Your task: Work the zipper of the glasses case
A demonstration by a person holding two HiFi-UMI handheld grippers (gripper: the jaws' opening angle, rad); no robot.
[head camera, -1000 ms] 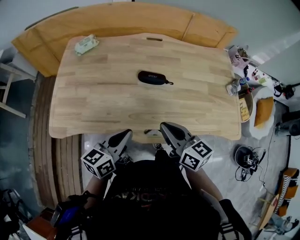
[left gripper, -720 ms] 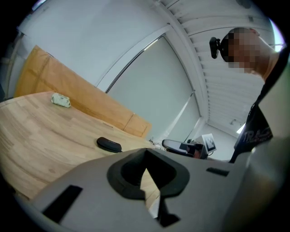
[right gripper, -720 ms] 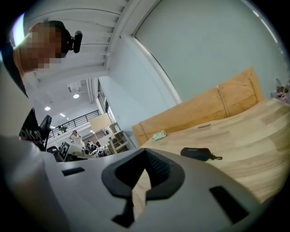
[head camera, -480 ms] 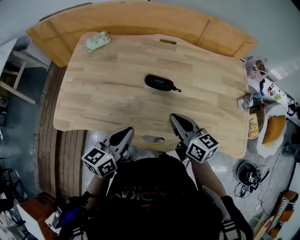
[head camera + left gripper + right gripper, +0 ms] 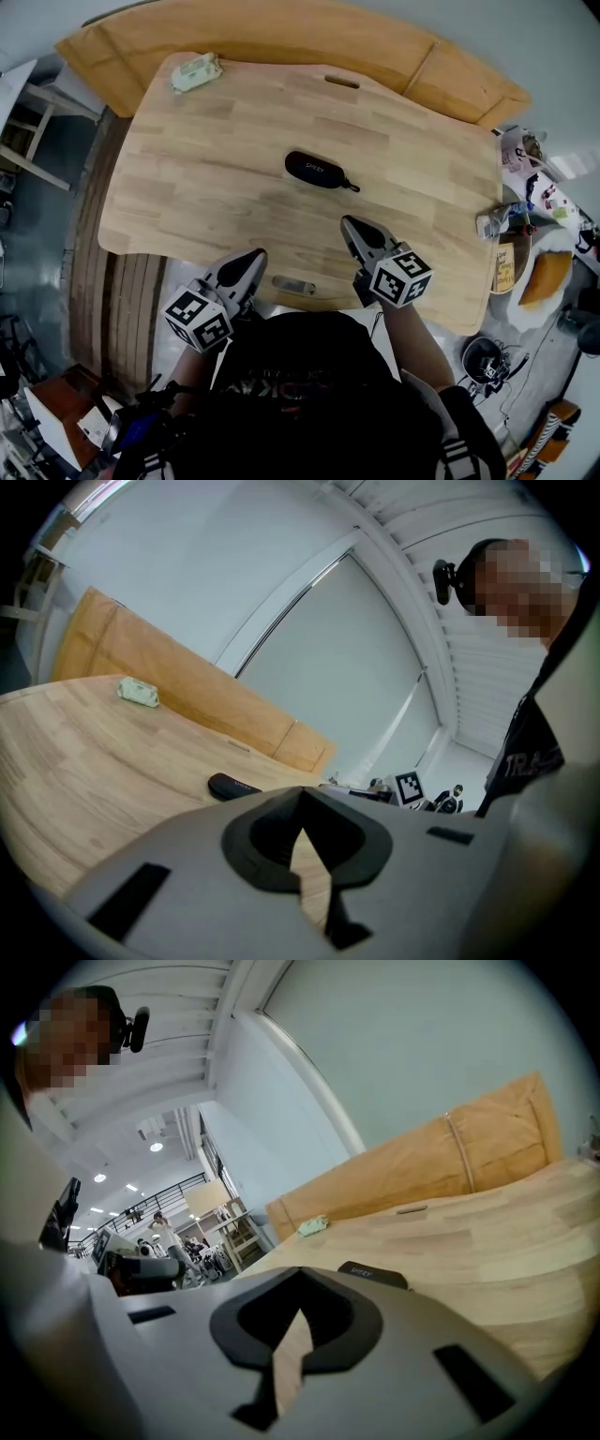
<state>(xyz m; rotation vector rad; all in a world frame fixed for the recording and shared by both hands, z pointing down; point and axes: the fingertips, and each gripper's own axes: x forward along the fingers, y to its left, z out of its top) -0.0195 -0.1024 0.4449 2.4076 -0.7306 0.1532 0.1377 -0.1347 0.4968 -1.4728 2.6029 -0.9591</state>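
**Glasses case at mid-table, both grippers shut and clear of it**

The black oval glasses case (image 5: 314,171) lies flat near the middle of the light wooden table (image 5: 187,187). Its long axis runs roughly left to right. The zipper pull (image 5: 351,187) sticks out at its right end.

The right gripper (image 5: 349,223) hangs over the near part of the table, near the case's right end but not touching it. Its jaws are pressed together with nothing between them. The left gripper (image 5: 255,253) sits at the near table edge, farther from the case. Its jaws are also fully closed and empty.

Bare wood lies between the case and both grippers.

A cut-out slot (image 5: 293,284) sits in the near table edge between the grippers. A pale green packet (image 5: 195,72) rests on the far left corner, well apart from the case. An orange-brown wooden bench (image 5: 281,37) curves behind the far edge. Small clutter (image 5: 497,223) stands just off the table's right end.
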